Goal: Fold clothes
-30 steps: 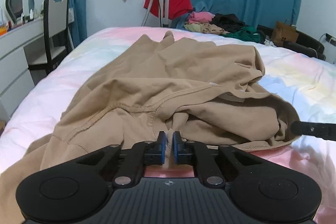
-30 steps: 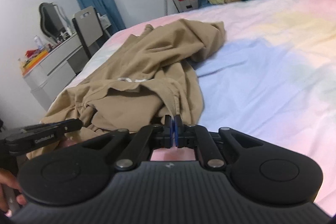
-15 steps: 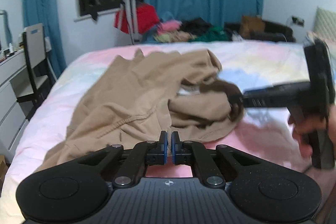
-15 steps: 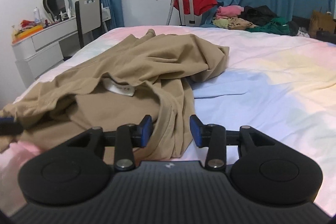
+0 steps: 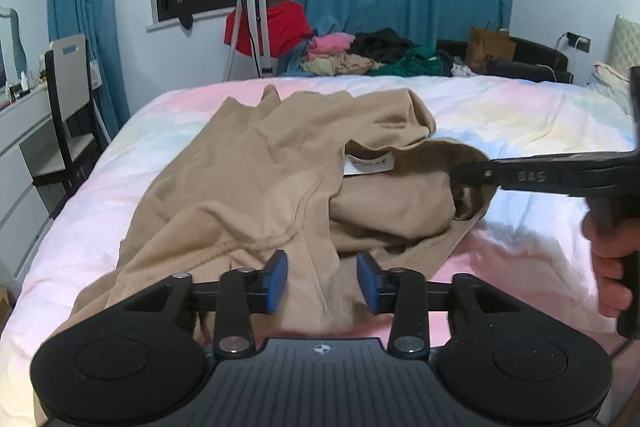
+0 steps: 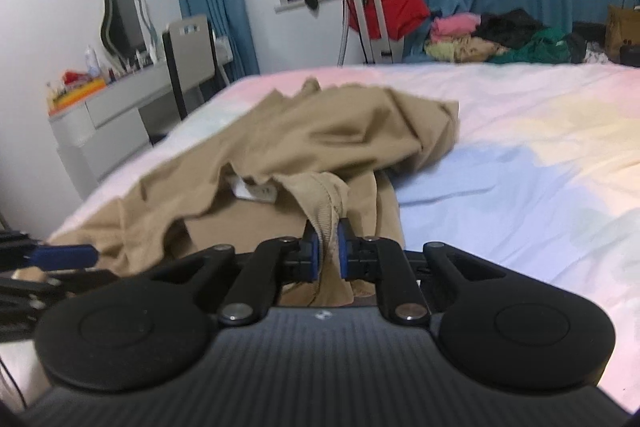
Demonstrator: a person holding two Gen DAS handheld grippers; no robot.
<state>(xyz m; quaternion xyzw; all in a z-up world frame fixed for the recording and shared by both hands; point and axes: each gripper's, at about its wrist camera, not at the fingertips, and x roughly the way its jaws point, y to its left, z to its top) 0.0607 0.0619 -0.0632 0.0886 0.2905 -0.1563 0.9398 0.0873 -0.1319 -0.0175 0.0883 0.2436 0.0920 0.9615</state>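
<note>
A tan shirt (image 5: 260, 179) lies crumpled on the pastel bed (image 5: 520, 115), its white neck label (image 5: 370, 163) showing. My left gripper (image 5: 322, 281) hovers at the shirt's near edge with its jaws opening; cloth lies between them, but the pads do not press it. In the right wrist view my right gripper (image 6: 328, 253) is closing on the ribbed collar (image 6: 324, 195) of the shirt (image 6: 360, 131), and the pads pinch it. That gripper's finger (image 5: 472, 173) reaches into the neck opening from the right, held by a hand (image 5: 612, 267). The left gripper's blue pad (image 6: 64, 255) shows at the far left.
Beyond the bed stand a tripod (image 5: 250, 11) and a pile of clothes (image 5: 360, 55) before blue curtains. A chair (image 5: 66, 99) and a grey dresser (image 6: 108, 115) line the left side. A brown bag (image 5: 490, 47) sits at the back right.
My left gripper was shut at the shirt's near edge and has opened. My right gripper opened, moved to the collar and closed on it, lifting it a little.
</note>
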